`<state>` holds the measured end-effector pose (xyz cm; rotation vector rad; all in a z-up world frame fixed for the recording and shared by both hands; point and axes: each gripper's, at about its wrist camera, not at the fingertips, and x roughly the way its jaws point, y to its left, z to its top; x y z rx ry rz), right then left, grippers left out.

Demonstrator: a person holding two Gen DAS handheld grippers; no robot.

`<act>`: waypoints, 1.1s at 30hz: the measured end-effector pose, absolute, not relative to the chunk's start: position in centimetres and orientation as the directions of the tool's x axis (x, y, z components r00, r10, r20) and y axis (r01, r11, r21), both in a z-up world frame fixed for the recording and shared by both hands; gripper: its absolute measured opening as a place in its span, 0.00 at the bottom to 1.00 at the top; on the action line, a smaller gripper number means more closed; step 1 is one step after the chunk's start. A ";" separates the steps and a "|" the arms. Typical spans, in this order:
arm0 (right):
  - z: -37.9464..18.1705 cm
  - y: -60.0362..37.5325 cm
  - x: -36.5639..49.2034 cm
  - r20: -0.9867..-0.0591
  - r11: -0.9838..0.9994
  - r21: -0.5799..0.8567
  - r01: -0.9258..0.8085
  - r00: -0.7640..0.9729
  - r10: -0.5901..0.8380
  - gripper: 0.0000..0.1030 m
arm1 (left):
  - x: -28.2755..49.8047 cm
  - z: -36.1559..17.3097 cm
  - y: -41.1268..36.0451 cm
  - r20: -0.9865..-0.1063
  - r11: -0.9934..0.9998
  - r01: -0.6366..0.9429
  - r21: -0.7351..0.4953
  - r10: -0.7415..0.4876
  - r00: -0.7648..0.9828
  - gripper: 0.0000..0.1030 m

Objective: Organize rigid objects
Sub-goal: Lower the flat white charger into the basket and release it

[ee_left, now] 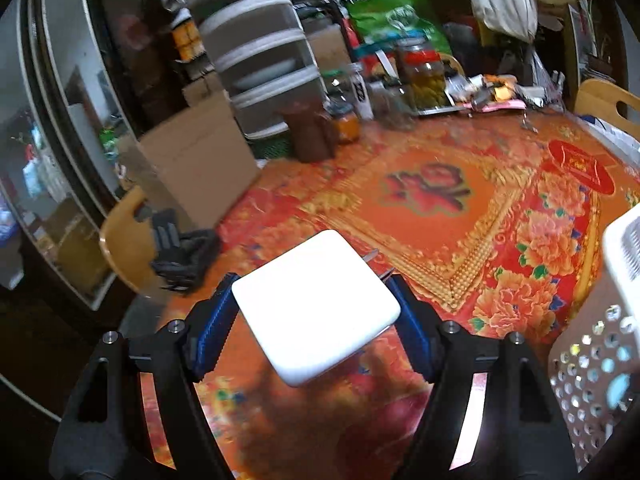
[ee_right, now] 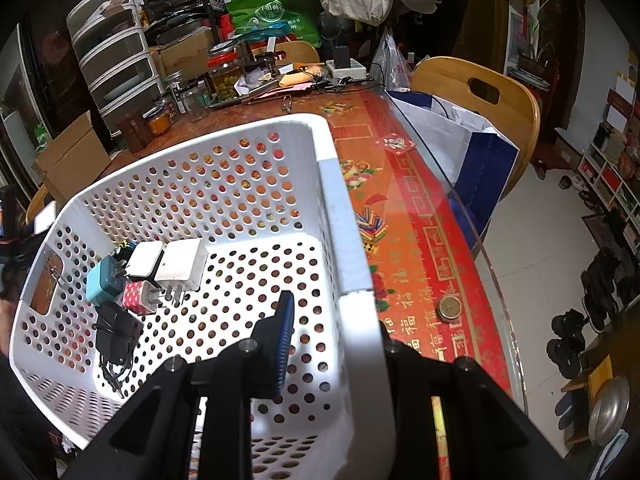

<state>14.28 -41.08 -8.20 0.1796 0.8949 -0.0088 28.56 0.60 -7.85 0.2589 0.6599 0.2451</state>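
Note:
My left gripper (ee_left: pixel 316 304) is shut on a white square charger (ee_left: pixel 316 304) with metal prongs pointing away, held above the red and orange tablecloth (ee_left: pixel 424 224). The white perforated basket (ee_left: pixel 592 344) is at the right edge of the left wrist view. My right gripper (ee_right: pixel 332 344) is shut on the near right wall of the basket (ee_right: pixel 344 240). Inside the basket lie several chargers: a white one (ee_right: pixel 182 266), a smaller white one (ee_right: pixel 145 261), a teal one (ee_right: pixel 103 284), a pink patterned one (ee_right: pixel 135 297) and a black adapter with cable (ee_right: pixel 114 336).
Jars (ee_left: pixel 424 74), a brown container (ee_left: pixel 310 132) and a plastic drawer unit (ee_left: pixel 260 52) crowd the table's far side. Cardboard boxes (ee_left: pixel 196 160) and a chair with black gloves (ee_left: pixel 176 248) stand left. A coin (ee_right: pixel 449 307) and a red packet (ee_right: pixel 396 146) lie right of the basket; another chair (ee_right: pixel 480 92) holds a bag.

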 end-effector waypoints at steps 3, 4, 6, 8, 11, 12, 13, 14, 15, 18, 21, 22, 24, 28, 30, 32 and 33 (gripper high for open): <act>-8.2 -41.1 14.2 -0.771 0.985 0.155 0.078 0.632 0.071 0.24 | 26.8 -5.2 0.1 -0.557 0.936 -0.149 0.318 0.312 0.770 0.69; -8.2 -41.0 14.2 -0.769 0.985 0.156 0.076 0.635 0.073 0.24 | 26.3 -4.4 -0.2 -0.554 0.937 -0.143 0.319 0.307 0.774 0.69; -8.2 -41.1 14.1 -0.765 0.984 0.161 0.070 0.639 0.079 0.24 | 25.1 -3.0 -1.3 -0.546 0.938 -0.118 0.325 0.288 0.787 0.70; -8.2 -41.1 14.1 -0.762 0.984 0.162 0.067 0.643 0.082 0.24 | 24.2 -1.8 -2.9 -0.537 0.938 -0.092 0.334 0.270 0.799 0.70; -8.1 -41.1 14.1 -0.758 0.984 0.164 0.063 0.647 0.085 0.24 | 22.8 -0.2 -5.5 -0.525 0.937 -0.041 0.348 0.231 0.819 0.70; -8.1 -41.1 14.1 -0.757 0.984 0.164 0.063 0.647 0.085 0.24 | 22.3 0.2 -6.4 -0.522 0.935 -0.025 0.354 0.220 0.824 0.70; -8.1 -41.1 14.1 -0.757 0.984 0.164 0.062 0.648 0.085 0.24 | 21.8 0.5 -7.8 -0.518 0.932 -0.002 0.363 0.204 0.831 0.70; -8.1 -41.1 14.1 -0.757 0.985 0.164 0.062 0.648 0.085 0.24 | 21.3 0.8 -8.6 -0.514 0.929 0.010 0.369 0.195 0.835 0.70; -8.1 -41.0 14.0 -0.756 0.985 0.163 0.062 0.649 0.085 0.24 | 20.6 0.8 -10.1 -0.507 0.922 0.029 0.385 0.185 0.842 0.70; -8.1 -41.0 14.0 -0.755 0.985 0.163 0.061 0.651 0.084 0.24 | 19.4 0.0 -13.9 -0.513 0.897 0.091 0.433 0.162 0.843 0.70; -8.0 -41.0 14.0 -0.752 0.984 0.167 0.061 0.653 0.087 0.24 | 18.5 -1.1 -17.2 -0.532 0.869 0.152 0.470 0.142 0.835 0.70; -8.0 -41.0 14.0 -0.752 0.984 0.169 0.062 0.654 0.088 0.24 | 18.3 -1.5 -18.3 -0.546 0.859 0.181 0.479 0.130 0.828 0.70; -8.0 -41.1 14.1 -0.751 0.983 0.171 0.061 0.654 0.090 0.24 | 18.2 -2.1 -19.9 -0.585 0.844 0.237 0.482 0.109 0.804 0.70; -8.0 -41.2 14.1 -0.749 0.982 0.178 0.063 0.656 0.094 0.25 | 19.0 -3.5 -22.6 -0.745 0.815 0.408 0.410 0.042 0.665 0.70; -8.0 -41.2 14.1 -0.747 0.981 0.182 0.062 0.658 0.097 0.25 | 19.8 -4.5 -23.5 -0.804 0.808 0.459 0.369 0.029 0.594 0.70; -8.0 -41.2 14.0 -0.745 0.981 0.184 0.060 0.660 0.099 0.25 | 20.5 -5.6 -24.1 -0.827 0.801 0.468 0.373 0.059 0.559 0.70; -8.1 -41.3 14.0 -0.744 0.981 0.185 0.060 0.660 0.100 0.25 | 20.6 -5.9 -24.5 -0.829 0.796 0.462 0.390 0.085 0.553 0.70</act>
